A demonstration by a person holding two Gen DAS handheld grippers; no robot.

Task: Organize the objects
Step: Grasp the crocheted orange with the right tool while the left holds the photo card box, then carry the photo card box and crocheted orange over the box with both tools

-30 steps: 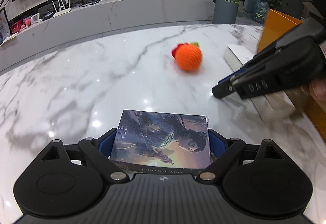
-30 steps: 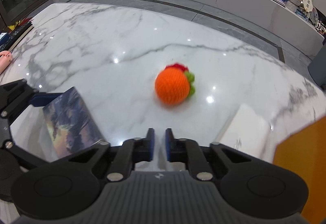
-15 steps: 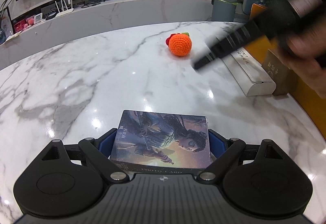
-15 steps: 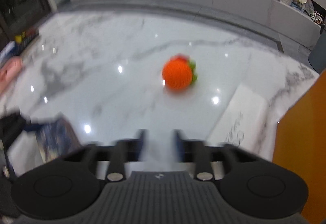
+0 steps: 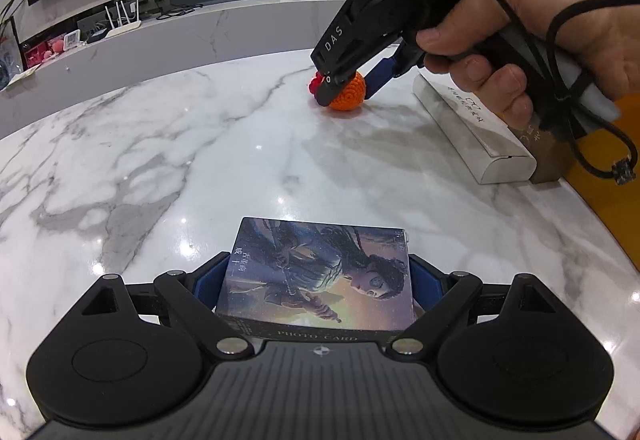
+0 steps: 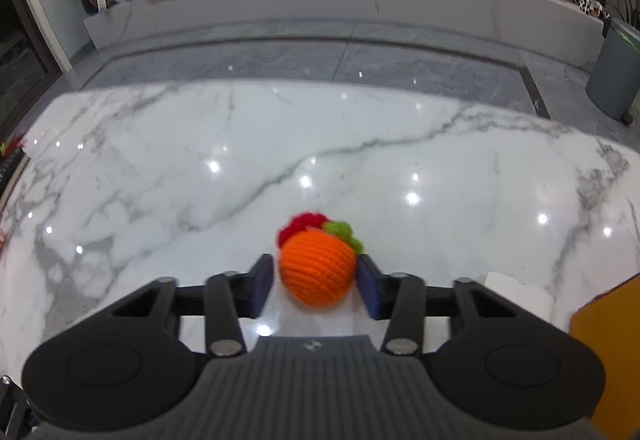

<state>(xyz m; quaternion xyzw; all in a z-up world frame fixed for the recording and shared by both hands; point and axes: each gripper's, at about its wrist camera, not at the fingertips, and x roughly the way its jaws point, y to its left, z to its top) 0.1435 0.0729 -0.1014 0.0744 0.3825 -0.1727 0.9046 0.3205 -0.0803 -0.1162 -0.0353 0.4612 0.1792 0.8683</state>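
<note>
My left gripper (image 5: pixel 320 272) is shut on a photo card box (image 5: pixel 320 276) with a dark illustrated cover, held low over the marble table (image 5: pixel 160 160). An orange crocheted ball (image 6: pixel 318 270) with red and green tufts lies on the table. My right gripper (image 6: pixel 316 280) is open, its blue pads on either side of the ball; the right pad looks to touch it, the left stands just apart. In the left wrist view the right gripper (image 5: pixel 348 88) reaches down over the ball (image 5: pixel 348 94) at the far side.
A long white box (image 5: pixel 472 132) lies at the table's right edge, with a brown box (image 5: pixel 552 156) and an orange surface (image 5: pixel 608 192) beside it. The white box's end (image 6: pixel 516 290) and the orange surface (image 6: pixel 608 352) show right of the right gripper.
My right gripper has opened and moved forward to straddle the orange ball. My left gripper still holds the photo card box in the same place.
</note>
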